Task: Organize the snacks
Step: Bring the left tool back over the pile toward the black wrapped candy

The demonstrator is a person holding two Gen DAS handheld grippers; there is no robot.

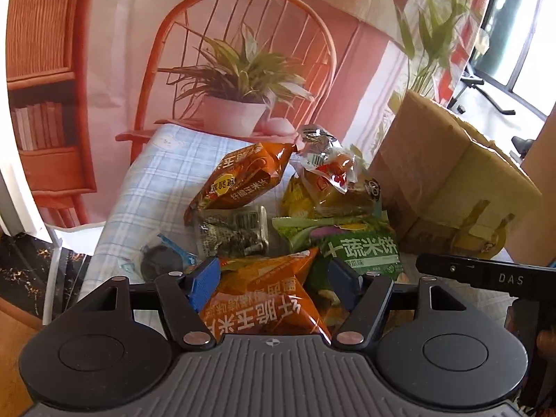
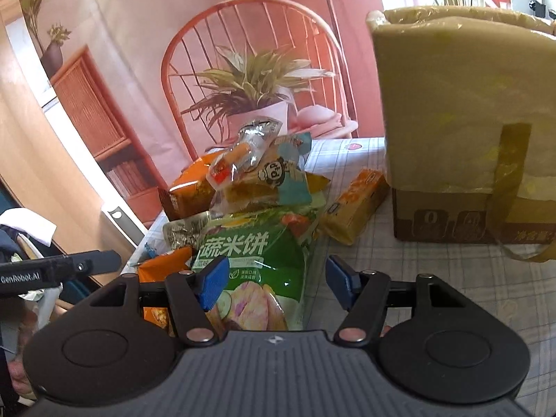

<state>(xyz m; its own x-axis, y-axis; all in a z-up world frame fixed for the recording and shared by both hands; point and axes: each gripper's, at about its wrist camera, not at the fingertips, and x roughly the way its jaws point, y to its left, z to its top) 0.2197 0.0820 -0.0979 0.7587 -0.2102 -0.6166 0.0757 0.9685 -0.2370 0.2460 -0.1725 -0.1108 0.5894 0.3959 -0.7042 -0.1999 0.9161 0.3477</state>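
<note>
A heap of snack packets lies on the checked tablecloth (image 1: 153,187). My left gripper (image 1: 274,285) is open, its blue pads either side of the nearest orange corn-chip bag (image 1: 264,309) without pressing it. Behind it lie a green rice-cracker bag (image 1: 358,246), a second orange bag (image 1: 239,180), a silvery packet (image 1: 232,232) and a clear sausage packet (image 1: 326,163). My right gripper (image 2: 278,285) is open over the green rice-cracker bag (image 2: 257,260); its left pad overlaps the bag and its right pad stands clear of it. A small orange-yellow packet (image 2: 354,208) lies apart.
A taped cardboard box (image 2: 462,104) stands at the right of the table, its flaps up; the same cardboard box (image 1: 451,180) shows in the left wrist view. A blue cookie packet (image 1: 163,260) lies at the heap's left. A printed backdrop hangs behind the table.
</note>
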